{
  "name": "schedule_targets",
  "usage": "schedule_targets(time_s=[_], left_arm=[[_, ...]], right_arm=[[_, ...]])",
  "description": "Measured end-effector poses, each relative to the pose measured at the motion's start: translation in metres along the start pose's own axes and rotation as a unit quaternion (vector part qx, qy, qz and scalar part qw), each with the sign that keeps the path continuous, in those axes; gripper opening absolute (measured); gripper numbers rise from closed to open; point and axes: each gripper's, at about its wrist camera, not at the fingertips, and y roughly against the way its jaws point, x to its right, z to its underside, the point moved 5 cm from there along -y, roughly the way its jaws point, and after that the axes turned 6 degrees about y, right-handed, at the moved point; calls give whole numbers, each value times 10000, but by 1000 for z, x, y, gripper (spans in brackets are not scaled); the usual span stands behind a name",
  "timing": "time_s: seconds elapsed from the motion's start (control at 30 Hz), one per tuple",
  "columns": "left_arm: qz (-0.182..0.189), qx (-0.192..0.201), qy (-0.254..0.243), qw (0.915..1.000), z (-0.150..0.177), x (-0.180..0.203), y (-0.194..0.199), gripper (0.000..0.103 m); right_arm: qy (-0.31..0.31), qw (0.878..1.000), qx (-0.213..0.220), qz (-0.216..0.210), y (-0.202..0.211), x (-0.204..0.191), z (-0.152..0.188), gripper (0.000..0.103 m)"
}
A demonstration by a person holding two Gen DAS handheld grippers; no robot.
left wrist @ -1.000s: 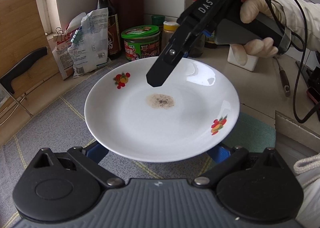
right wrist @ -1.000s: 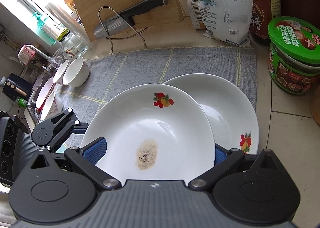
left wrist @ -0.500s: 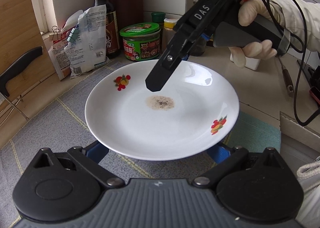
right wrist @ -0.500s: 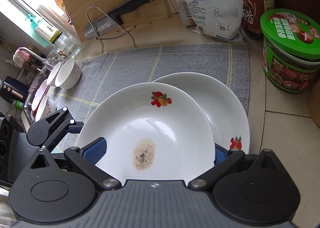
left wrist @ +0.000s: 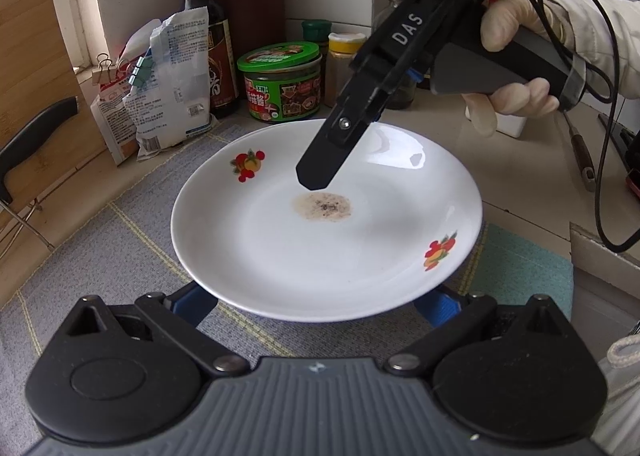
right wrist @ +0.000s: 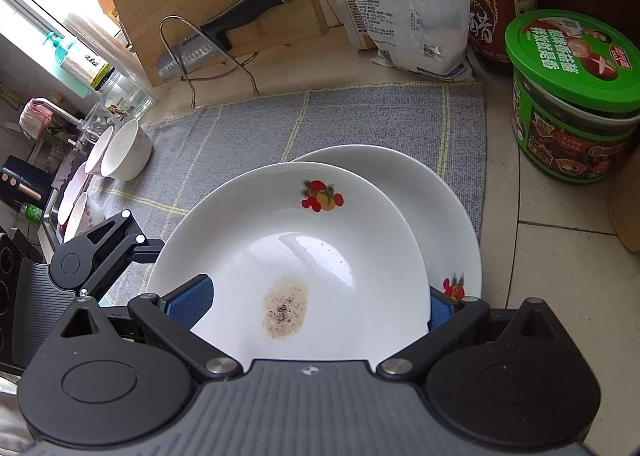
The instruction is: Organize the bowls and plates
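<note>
Holding the soiled plate [right wrist: 288,252] aloft above the clean plate [right wrist: 448,207] on the grey mat [right wrist: 320,119]; stacking step, by my reading. Left tool [left wrist: 320,308] and right tool [right wrist: 316,308] both have wide jaws, pads under or beside the rim; actual clamping I cannot tell. Next: centre over lower plate, lower level. Right hand [left wrist: 516,67], gloved, grips its handle, tool angled downward.

On my right gripper [left wrist: 316,175] the white letters "DAS" run along the black arm. The green-lidded jar [left wrist: 282,81], the dark sauce bottle [left wrist: 208,43] and the white bag [left wrist: 176,83] carry Chinese print, I think, too small to read.
</note>
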Motion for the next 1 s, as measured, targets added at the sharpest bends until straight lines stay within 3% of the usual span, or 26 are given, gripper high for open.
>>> schedule_targets(time_s=[1.0], left_arm=[[-135, -69, -227, 9996, -1, -8, -8, 102]], right_arm=[[-43, 9998, -90, 162, 4, 4, 10, 103]])
